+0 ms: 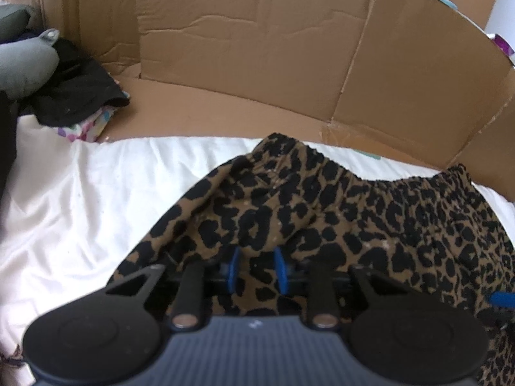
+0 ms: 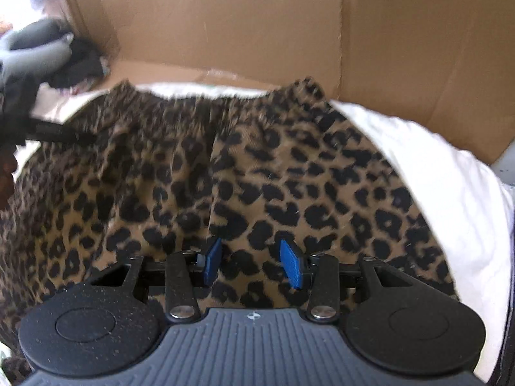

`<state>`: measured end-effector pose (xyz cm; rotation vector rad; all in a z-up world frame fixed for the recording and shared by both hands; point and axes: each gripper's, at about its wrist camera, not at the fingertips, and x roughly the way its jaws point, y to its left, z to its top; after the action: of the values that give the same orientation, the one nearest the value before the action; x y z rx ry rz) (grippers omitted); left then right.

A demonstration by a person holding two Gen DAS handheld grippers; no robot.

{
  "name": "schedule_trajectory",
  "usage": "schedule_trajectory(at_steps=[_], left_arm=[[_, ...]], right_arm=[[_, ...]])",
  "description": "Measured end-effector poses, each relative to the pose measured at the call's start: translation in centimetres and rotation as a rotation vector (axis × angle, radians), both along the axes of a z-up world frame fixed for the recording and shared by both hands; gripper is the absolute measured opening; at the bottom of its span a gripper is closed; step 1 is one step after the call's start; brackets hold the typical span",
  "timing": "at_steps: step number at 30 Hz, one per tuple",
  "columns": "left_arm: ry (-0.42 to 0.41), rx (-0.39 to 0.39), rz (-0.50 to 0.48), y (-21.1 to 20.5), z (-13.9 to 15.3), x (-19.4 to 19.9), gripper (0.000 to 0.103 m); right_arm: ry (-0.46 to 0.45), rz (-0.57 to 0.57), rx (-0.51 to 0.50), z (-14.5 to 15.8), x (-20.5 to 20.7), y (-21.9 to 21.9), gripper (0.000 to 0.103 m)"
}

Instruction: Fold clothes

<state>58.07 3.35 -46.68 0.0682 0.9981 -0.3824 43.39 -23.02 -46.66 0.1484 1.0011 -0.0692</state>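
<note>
A leopard-print garment (image 1: 338,212) with an elastic waistband lies on a white sheet (image 1: 80,199); it also fills the right wrist view (image 2: 199,173). My left gripper (image 1: 257,268) hangs over its near left part, blue pads a narrow gap apart with cloth bunched between them. My right gripper (image 2: 254,263) is open over the garment's near part, its blue pads (image 2: 291,268) wide apart, nothing held. The right gripper's blue tip (image 1: 502,299) shows at the left view's right edge.
A brown cardboard wall (image 1: 257,48) stands behind the sheet in both views (image 2: 289,25). A pile of black and grey clothes (image 1: 64,90) lies at the back left, over a spotted cloth (image 1: 87,128).
</note>
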Motion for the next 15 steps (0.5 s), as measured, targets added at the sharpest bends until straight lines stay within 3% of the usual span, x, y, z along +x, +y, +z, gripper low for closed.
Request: schedule_trajectory(at_steps=[5,9,15], left_arm=[[-0.013,-0.007,0.004,0.8,1.2,-0.8,0.034],[-0.011,-0.023,0.035,2.4,2.2,-1.5,0.035],[-0.037,0.018,0.107,6.2,4.2,-4.0,0.039]], right_arm=[[-0.008,-0.035,0.014,-0.4,1.5,-0.6,0.041],[-0.02,-0.064,0.037,-0.2,3.3,-1.2,0.039],[-0.051,-0.08,0.041,0.1,5.2,-1.2,0.035]])
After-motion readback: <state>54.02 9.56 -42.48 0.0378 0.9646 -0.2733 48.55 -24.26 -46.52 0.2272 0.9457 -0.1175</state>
